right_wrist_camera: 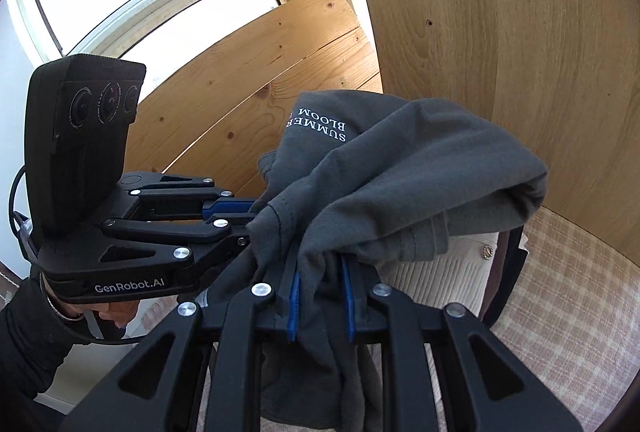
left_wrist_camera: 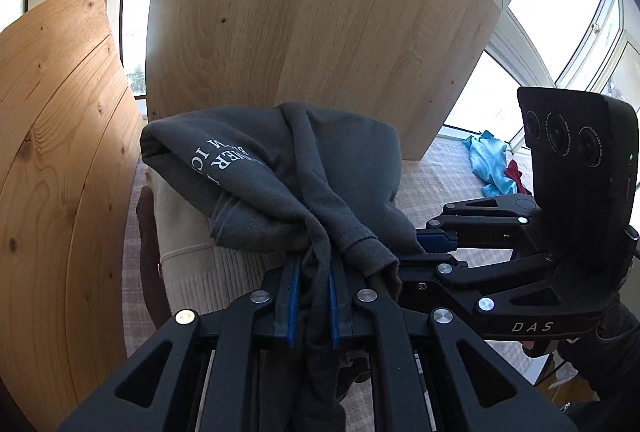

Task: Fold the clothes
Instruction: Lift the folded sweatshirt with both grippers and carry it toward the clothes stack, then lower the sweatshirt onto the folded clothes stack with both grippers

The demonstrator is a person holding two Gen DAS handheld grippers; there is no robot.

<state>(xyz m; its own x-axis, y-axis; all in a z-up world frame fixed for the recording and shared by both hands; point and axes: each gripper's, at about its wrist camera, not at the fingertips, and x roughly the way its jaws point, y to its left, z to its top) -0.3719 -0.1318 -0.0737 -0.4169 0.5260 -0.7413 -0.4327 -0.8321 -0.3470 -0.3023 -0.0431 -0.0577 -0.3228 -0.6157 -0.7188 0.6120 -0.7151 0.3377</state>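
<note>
While bunched, shirt (left_wrist_camera: pixel 280 167) fills both tongs.

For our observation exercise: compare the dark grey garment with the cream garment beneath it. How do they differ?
The dark grey garment is smooth and carries white lettering; the cream garment is ribbed knit with no lettering visible. The dark grey garment is lifted and bunched, pinched by the left gripper and the right gripper; the cream garment lies on the checked cloth, ungripped. Both are soft clothing.

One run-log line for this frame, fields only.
left gripper: shut on grey shirt | right gripper: shut on grey shirt | shirt: held bunched above cream garment | fold: unfinished
</note>
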